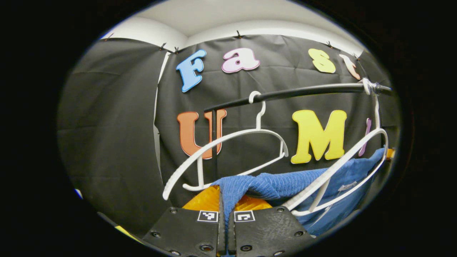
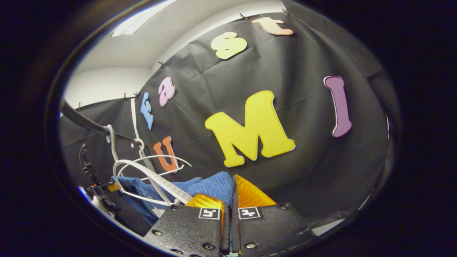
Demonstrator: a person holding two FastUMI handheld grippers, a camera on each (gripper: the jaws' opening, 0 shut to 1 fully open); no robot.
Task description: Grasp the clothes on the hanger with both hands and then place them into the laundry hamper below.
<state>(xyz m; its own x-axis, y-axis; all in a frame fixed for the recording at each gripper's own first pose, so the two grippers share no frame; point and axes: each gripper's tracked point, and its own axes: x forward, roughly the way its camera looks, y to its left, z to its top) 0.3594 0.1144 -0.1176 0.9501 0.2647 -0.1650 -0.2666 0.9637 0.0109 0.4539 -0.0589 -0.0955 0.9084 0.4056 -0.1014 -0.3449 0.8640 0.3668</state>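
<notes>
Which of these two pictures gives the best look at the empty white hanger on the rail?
The left gripper view: the empty white hanger hangs near the middle, hook over the black rail, its whole outline clear. In the right gripper view it sits small at the left, partly behind the other hanger with the blue garment.

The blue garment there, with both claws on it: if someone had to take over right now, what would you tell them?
Left gripper: shut on the blue garment, pinching a fold of it.
Right gripper: shut on the same garment, at another part of the cloth.
The garment stretches between the two grippers. A white hanger is still threaded through it and hooked on the black rail. A second white hanger hangs bare.
Done: both grasps.
Left: work the garment free of its hanger, then lower it into the laundry hamper, which I cannot see from here.
</notes>
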